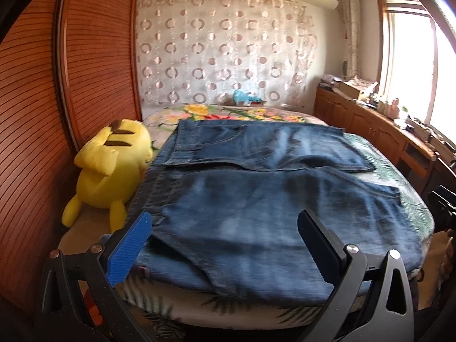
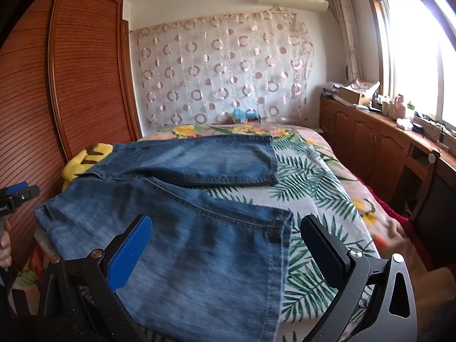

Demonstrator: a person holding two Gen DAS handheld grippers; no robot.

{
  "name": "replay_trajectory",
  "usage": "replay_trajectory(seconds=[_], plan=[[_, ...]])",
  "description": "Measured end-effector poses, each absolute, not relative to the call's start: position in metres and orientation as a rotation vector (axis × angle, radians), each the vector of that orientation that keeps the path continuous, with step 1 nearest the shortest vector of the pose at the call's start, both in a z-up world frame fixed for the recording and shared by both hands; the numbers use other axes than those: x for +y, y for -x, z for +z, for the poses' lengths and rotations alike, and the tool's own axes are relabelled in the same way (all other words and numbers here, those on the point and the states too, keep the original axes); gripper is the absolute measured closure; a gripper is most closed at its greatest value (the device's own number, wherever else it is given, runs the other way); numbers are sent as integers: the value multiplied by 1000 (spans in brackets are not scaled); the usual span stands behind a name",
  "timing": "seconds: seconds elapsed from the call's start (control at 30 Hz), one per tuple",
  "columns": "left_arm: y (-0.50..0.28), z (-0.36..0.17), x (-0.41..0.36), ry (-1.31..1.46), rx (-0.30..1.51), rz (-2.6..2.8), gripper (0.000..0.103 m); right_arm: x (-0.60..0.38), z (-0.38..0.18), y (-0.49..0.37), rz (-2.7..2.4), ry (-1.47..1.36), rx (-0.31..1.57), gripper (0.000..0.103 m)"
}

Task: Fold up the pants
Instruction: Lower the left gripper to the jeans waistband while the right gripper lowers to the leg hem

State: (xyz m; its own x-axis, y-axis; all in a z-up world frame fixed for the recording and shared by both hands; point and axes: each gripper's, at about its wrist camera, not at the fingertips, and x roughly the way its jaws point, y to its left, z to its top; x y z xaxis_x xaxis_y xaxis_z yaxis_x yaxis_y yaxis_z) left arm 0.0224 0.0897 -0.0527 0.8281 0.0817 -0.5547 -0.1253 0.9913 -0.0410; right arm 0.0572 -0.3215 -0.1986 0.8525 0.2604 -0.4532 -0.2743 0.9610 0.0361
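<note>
Blue jeans point(image 1: 256, 193) lie spread flat across the bed, waistband toward the left, both legs running right. In the right wrist view the jeans point(image 2: 182, 228) show the two leg hems, the far leg point(image 2: 205, 159) and the near leg under the gripper. My left gripper point(image 1: 225, 233) is open and empty, hovering over the waist end near the bed's front edge. My right gripper point(image 2: 225, 236) is open and empty, above the near leg's hem point(image 2: 285, 228). The left gripper also shows at the far left of the right wrist view point(image 2: 17, 193).
A yellow plush toy point(image 1: 111, 168) lies at the bed's left side against the wooden wardrobe point(image 1: 37, 114). The bedspread point(image 2: 313, 188) has a leaf and flower print. A wooden cabinet point(image 2: 376, 142) with clutter runs along the right under the window. A dark chair point(image 2: 436, 193) stands at right.
</note>
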Motion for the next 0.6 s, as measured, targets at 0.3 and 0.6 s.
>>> replay_trajectory(seconds=[0.3,0.6], plan=[[-31,-78,141,104,640,238,0,-325,-201,-57,250,58,552,0],[-27,-95,170,169,692,239,30,-330,-201,-42,230,87,594,0]])
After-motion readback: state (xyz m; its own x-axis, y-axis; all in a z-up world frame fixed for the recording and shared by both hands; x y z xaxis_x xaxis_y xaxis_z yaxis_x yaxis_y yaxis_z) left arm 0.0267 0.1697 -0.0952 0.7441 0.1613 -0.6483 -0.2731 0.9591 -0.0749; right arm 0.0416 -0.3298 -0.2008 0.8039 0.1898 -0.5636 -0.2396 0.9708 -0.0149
